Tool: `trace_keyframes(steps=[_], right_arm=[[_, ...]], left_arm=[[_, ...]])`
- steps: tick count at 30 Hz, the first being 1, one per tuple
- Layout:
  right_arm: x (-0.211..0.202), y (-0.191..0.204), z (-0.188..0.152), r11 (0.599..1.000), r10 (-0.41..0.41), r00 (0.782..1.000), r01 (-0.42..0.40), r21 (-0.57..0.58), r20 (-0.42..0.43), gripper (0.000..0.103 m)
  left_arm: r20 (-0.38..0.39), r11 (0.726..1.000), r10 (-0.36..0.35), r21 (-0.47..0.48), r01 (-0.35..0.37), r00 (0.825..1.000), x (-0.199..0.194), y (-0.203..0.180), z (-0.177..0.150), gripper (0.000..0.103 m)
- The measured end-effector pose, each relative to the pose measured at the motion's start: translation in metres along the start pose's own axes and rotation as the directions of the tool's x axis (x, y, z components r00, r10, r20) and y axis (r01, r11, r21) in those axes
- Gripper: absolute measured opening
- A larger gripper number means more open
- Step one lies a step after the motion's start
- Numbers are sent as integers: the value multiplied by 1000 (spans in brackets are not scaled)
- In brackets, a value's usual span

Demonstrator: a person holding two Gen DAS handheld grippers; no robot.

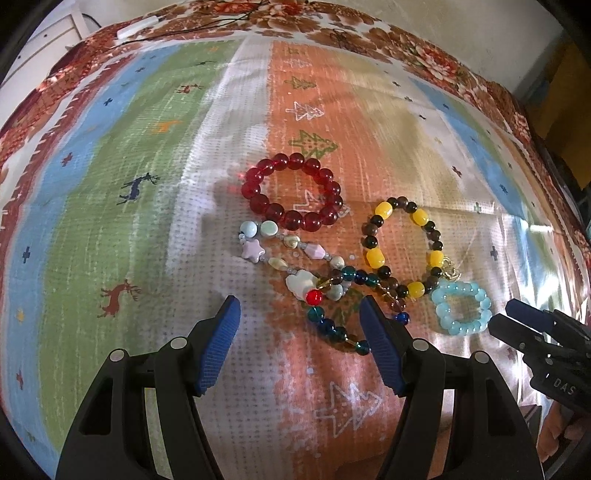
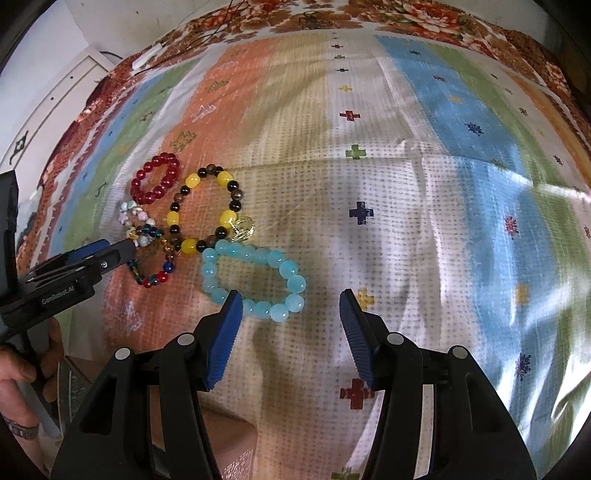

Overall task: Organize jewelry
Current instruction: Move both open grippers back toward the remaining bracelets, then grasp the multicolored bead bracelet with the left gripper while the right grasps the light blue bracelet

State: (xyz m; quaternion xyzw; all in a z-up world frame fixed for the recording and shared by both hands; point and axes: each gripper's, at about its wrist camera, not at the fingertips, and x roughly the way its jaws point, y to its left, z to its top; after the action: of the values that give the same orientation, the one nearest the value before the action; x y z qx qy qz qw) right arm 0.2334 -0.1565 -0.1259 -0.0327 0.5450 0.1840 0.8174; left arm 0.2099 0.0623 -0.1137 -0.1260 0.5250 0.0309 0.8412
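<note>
Both grippers gape, holding nothing: left gripper (image 1: 300, 325), right gripper (image 2: 291, 321). Five bead bracelets lie clustered on the patterned cloth (image 1: 147, 147): one multicoloured glass strand (image 1: 334, 325) nearest, milky aqua bracelet (image 1: 461, 308) at three o'clock, pastel shell strand (image 1: 273, 251), yellow-and-brown loop (image 1: 402, 247), glossy red ring (image 1: 291, 192) at twelve.

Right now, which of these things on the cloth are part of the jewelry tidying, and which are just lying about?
Part of the job:
red bracelet
yellow and dark bracelet
light blue bracelet
pastel charm bracelet
mixed glass-bead bracelet
left tongs and right tongs, both open and empty

Just lying about:
patterned cloth
white object and dark cords at the far edge
</note>
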Motion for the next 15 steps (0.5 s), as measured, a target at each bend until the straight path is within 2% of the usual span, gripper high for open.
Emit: trace_keyframes(steps=[8,15], right_arm=[[14,-1,4,1000,-4,1000,4,3,-22,55],[19,0,7,1000,-13,1000,13,-1,-25,56]], left_arm=[[-1,999,21,49,-21,1000,6,-7,1,66],[-6,991,72,111,-71,997,13,-15,1,65]])
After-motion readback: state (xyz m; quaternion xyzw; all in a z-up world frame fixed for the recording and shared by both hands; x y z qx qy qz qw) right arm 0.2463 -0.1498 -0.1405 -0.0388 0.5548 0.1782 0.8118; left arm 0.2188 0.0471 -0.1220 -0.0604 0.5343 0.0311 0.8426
